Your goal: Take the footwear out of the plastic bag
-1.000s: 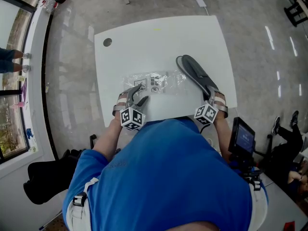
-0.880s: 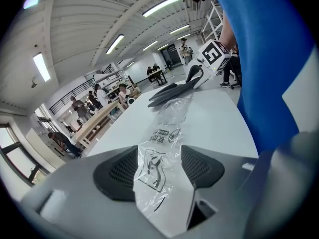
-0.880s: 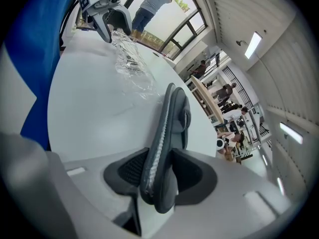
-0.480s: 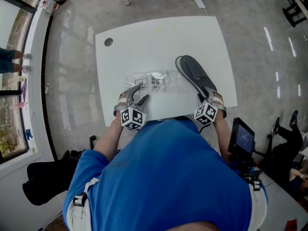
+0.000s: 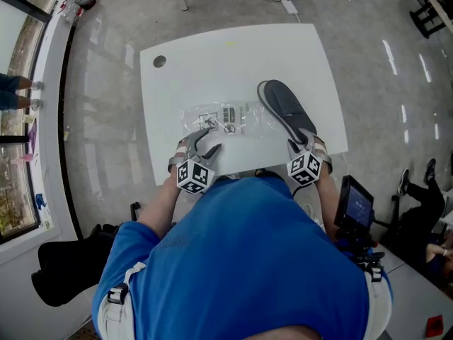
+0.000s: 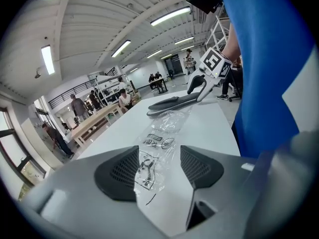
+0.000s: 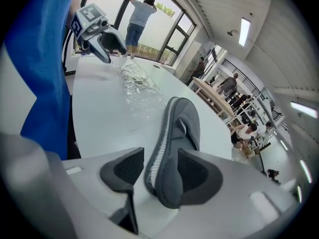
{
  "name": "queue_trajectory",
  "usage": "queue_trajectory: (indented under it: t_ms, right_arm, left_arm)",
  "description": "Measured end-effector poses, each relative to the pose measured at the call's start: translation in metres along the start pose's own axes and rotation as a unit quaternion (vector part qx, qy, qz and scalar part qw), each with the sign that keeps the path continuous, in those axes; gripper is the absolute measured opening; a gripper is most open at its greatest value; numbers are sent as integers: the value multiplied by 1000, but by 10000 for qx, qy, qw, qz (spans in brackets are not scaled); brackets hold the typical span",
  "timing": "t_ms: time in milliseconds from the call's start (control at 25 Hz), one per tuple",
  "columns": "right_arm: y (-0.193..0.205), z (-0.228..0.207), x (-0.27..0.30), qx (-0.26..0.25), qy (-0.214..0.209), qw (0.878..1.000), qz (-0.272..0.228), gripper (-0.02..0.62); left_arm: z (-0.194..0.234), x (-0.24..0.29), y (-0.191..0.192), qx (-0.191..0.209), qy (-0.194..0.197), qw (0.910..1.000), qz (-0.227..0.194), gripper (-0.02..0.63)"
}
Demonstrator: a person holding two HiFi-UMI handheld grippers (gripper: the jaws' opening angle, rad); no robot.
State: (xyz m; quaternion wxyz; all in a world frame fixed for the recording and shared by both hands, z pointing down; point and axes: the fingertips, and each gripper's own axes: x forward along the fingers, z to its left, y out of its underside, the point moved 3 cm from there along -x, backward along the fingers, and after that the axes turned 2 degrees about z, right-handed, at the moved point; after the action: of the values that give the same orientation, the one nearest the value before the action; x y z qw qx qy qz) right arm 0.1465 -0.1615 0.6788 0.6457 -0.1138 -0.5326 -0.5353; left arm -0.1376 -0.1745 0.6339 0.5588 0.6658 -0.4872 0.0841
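From the head view, the grey shoe point(image 5: 283, 108) lies out of the plastic bag point(image 5: 226, 117) on the white worktop point(image 5: 212, 55). It sits slantwise towards the right edge, its near end pointing at the near right corner. The right gripper point(image 5: 304, 142) sits at that near end. The bag lies flat and empty just left of the shoe, close to the near edge, with the left gripper point(image 5: 209, 139) at its near left corner.

In the left gripper view, the left gripper point(image 6: 159, 168) has its jaws spread, pinching nothing. The bag point(image 6: 159, 141) stretches away from between the pads along the worktop point(image 6: 209, 128). The shoe point(image 6: 172, 103) lies beyond the bag's far end, with the right gripper point(image 6: 199, 88) at it.

In the right gripper view, the jaws of the right gripper point(image 7: 159, 173) have just been opening and now stand wide. The shoe's point(image 7: 182, 128) near end is between them, with a clear gap on its left side. The bag point(image 7: 139, 86) lies crumpled farther along the worktop point(image 7: 99, 118), and the left gripper point(image 7: 112, 49) stands behind it.
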Motion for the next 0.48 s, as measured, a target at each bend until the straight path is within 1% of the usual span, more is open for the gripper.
queue_trajectory:
  t_ms: [120, 240, 280, 360, 480]
  right_arm:
    - [-3, -5, -5, 112, 128, 9998, -87, 204]
    - [-23, 24, -39, 205, 407, 9987, -243, 204]
    - [-31, 33, -53, 248, 511, 9979, -313, 204]
    - [-42, 36, -74, 413, 696, 9955, -484, 204]
    - [-50, 25, -84, 766, 856, 9903, -781, 198]
  left_arm:
    - [0, 0, -2, 24, -16, 10000, -61, 272]
    - [-9, -39, 11, -13, -92, 9997, -223, 263]
    - [-11, -53, 14, -53, -128, 9995, -290, 252]
    - [-11, -67, 12, -174, -234, 9986, -435, 226]
    - [-6, -64, 0, -383, -433, 9962, -650, 175]
